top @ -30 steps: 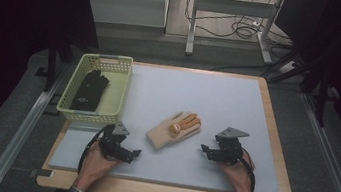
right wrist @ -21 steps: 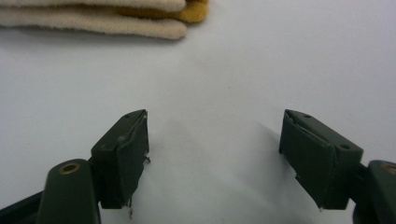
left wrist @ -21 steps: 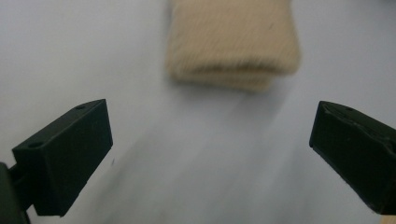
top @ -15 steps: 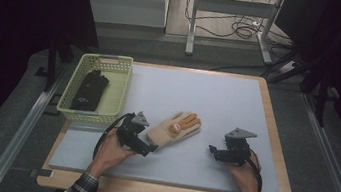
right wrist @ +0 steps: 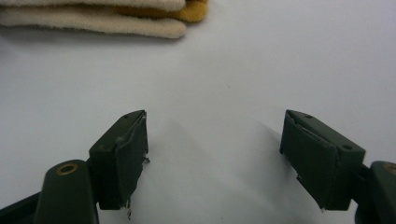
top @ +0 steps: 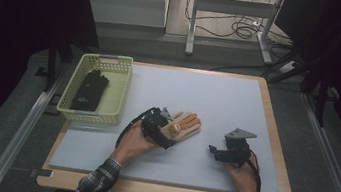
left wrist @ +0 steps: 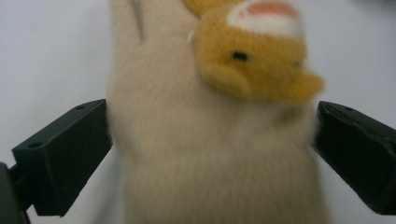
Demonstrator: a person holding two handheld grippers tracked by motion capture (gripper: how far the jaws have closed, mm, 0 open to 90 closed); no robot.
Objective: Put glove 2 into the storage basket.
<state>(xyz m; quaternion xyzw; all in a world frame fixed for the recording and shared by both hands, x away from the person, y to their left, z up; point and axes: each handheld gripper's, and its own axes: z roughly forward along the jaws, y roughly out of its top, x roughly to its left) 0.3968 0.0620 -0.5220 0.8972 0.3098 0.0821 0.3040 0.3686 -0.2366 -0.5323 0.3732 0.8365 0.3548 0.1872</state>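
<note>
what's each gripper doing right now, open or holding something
left gripper: open, jaws either side of the cream glove, not clamped.
right gripper: open, nothing between its jaws.

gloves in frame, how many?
2. A cream glove with an orange animal patch lies mid-mat, its cuff between the left gripper's open fingers. A black glove lies in the yellow basket; more could hide beneath.
</note>
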